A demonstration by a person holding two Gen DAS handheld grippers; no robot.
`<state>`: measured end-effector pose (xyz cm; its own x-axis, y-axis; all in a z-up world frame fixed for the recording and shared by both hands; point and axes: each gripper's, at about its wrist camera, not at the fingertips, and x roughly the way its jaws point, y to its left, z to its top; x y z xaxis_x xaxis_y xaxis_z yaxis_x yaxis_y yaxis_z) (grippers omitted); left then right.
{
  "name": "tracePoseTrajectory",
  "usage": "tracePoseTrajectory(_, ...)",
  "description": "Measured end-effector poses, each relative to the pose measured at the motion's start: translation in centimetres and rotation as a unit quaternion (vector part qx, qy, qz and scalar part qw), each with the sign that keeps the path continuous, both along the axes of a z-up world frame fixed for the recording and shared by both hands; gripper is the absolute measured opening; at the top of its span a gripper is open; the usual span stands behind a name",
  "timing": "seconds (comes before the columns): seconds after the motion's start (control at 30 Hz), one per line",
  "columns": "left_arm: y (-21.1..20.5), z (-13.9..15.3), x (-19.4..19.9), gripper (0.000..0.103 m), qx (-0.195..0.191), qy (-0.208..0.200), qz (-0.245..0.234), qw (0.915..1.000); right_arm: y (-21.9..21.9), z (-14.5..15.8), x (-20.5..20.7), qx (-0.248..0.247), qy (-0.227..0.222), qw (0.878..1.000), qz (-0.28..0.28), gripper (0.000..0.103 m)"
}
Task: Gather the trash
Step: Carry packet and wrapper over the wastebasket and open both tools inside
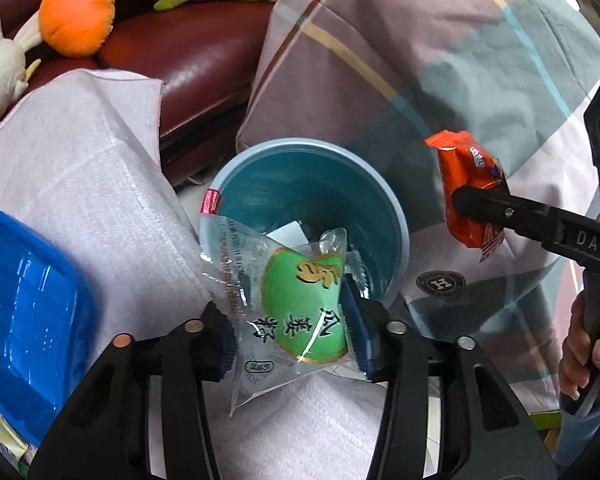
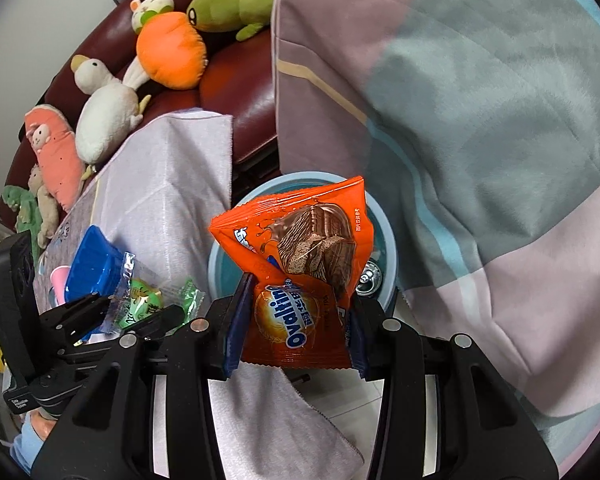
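Your left gripper (image 1: pixel 290 316) pinches green snack packet (image 1: pixel 304 312); right gripper (image 2: pixel 296 320) pinches Ovaltine wrapper (image 2: pixel 300 268). Right view alone shows can (image 2: pixel 370 278) inside teal bin (image 2: pixel 388 240).

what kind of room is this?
Probably a home living room: a dark red leather sofa lined with stuffed toys, a plaid blanket, and a small blue bin on the floor.

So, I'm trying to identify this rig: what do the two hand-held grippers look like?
Both hand-held grippers, left and right, are black plastic with cut-out slots, round silver bolt heads and dark blue ribbed finger pads. White lettering reading "DAS" marks the right one's finger. A bare hand grips its handle. No cables show.
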<state>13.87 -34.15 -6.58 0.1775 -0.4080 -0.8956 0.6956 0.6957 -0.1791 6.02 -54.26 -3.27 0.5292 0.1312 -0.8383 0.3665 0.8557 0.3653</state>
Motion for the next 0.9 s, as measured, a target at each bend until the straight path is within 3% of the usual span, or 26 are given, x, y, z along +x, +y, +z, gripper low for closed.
tracePoseTrajectory(0.07,-0.4,-0.3,0.2,0.054,0.004,-0.003,0.000,1.0000,-0.3,-0.2,0.2,0.000,0.002,1.000,-0.001,0.040)
tracePoseTrajectory(0.2,-0.4,-0.7,0.6,0.082,0.008,-0.010,0.007,0.9999,-0.4,-0.5,0.6,-0.001,0.006,1.000,-0.001,0.041)
tracePoseTrajectory(0.67,1.6,-0.1,0.0,0.089,0.000,-0.012,0.013,0.9998,1.1,-0.9,1.9,-0.005,0.019,1.000,0.017,0.042)
tracePoseTrajectory(0.77,2.2,0.2,-0.1,0.089,-0.003,-0.011,0.014,0.9998,1.7,-0.8,2.2,-0.006,0.022,0.999,0.022,0.054)
tracePoseTrajectory(0.8,2.4,0.3,-0.1,0.090,-0.004,-0.010,0.015,0.9998,1.8,-0.7,2.3,-0.005,0.023,1.000,0.022,0.064)
tracePoseTrajectory(0.9,3.1,0.5,-0.2,0.090,-0.009,-0.008,0.019,0.9997,2.4,-0.4,2.3,-0.006,0.023,0.999,0.022,0.069)
